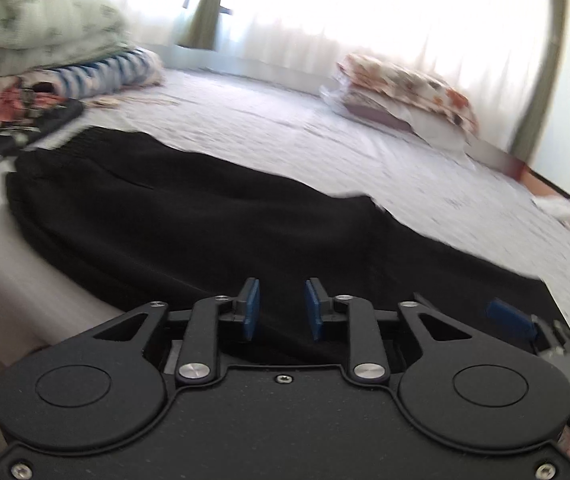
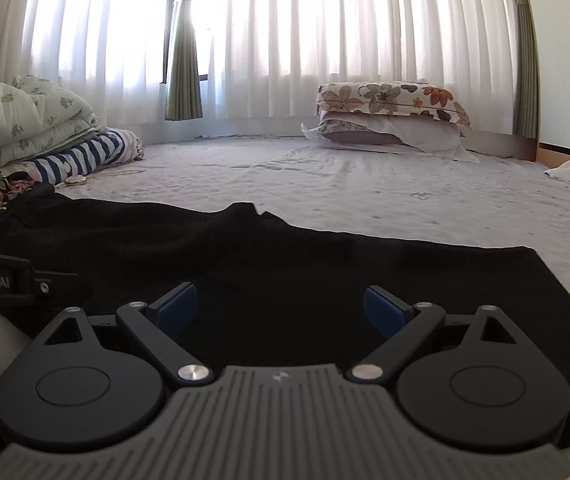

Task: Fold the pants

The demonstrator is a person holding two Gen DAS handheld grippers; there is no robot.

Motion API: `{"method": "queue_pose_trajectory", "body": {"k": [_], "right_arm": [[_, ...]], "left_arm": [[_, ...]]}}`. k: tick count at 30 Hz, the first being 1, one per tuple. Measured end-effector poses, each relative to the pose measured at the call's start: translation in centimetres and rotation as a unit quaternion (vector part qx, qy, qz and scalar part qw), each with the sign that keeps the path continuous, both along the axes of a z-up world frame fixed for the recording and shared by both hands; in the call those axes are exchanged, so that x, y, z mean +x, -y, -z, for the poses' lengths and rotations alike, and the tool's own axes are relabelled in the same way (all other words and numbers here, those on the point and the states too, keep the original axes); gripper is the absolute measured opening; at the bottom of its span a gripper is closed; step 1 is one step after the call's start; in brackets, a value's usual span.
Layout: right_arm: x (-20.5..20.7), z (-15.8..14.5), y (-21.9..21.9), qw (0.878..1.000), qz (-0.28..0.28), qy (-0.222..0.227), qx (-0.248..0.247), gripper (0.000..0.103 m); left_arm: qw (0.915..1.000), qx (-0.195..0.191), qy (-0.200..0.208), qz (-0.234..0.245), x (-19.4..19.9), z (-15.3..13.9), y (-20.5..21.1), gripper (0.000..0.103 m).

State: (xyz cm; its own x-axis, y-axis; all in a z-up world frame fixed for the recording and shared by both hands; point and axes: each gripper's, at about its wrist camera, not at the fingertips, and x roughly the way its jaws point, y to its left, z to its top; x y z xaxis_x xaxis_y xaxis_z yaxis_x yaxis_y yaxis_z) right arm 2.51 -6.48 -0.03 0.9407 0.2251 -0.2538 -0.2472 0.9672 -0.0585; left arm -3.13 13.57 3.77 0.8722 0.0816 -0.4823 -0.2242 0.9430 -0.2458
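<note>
pants: black, spread flat across bed, waistband end at far left, leg end toward right; same cloth fills foreground of right wrist view
bed sheet: pale, faint print, under pants
left gripper: low over near edge of pants, partly open, narrow gap between blue pads, nothing pinched; cloth lying below and ahead of tips, contact with cloth not clear
left pads: blue, upright, facing each other, apart
right gripper: over pants nearer leg end, spread wide, nothing held; black cloth under and ahead of tips
right pads: blue, well apart, angled outward
right gripper from left view: blue tip at right edge, over the pants, just beside left gripper
left gripper from right view: black body at left edge, lettered
quilt: pale green floral, folded, far left on bed, beyond waistband
striped cloth: blue and white, under quilt
floral pillow: stacked on white pillow, far side of bed, well apart from pants
curtains: white sheers, backlit, behind bed
left view: motion blurred
</note>
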Motion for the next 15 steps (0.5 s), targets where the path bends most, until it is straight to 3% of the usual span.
{"method": "queue_pose_trajectory", "body": {"k": [2, 5, 8, 11, 15], "right_arm": [[0.7, 0.6, -1.7, 1.0, 0.001, -0.015, -0.02, 0.092], [0.9, 1.8, -3.0, 0.999, 0.009, -0.022, -0.029, 0.091], [0.7, 1.8, -3.2, 0.999, 0.019, -0.026, -0.024, 0.091], [0.7, 1.8, -3.2, 0.999, 0.017, -0.026, -0.022, 0.091], [0.8, 1.9, -3.2, 0.999, 0.014, -0.025, -0.025, 0.092]], "left_arm": [[0.9982, 0.0, 0.015, -0.057, -0.5, -0.3, -2.2, 0.046], [0.9893, -0.001, 0.022, -0.144, -0.7, -0.5, -6.0, 0.053], [0.9754, -0.025, 0.021, -0.218, -0.3, -0.2, -9.5, 0.061], [0.9589, -0.049, 0.026, -0.278, -0.1, 0.4, -12.5, 0.064], [0.9433, -0.083, 0.047, -0.318, 0.9, 1.4, -15.3, 0.074]]}}
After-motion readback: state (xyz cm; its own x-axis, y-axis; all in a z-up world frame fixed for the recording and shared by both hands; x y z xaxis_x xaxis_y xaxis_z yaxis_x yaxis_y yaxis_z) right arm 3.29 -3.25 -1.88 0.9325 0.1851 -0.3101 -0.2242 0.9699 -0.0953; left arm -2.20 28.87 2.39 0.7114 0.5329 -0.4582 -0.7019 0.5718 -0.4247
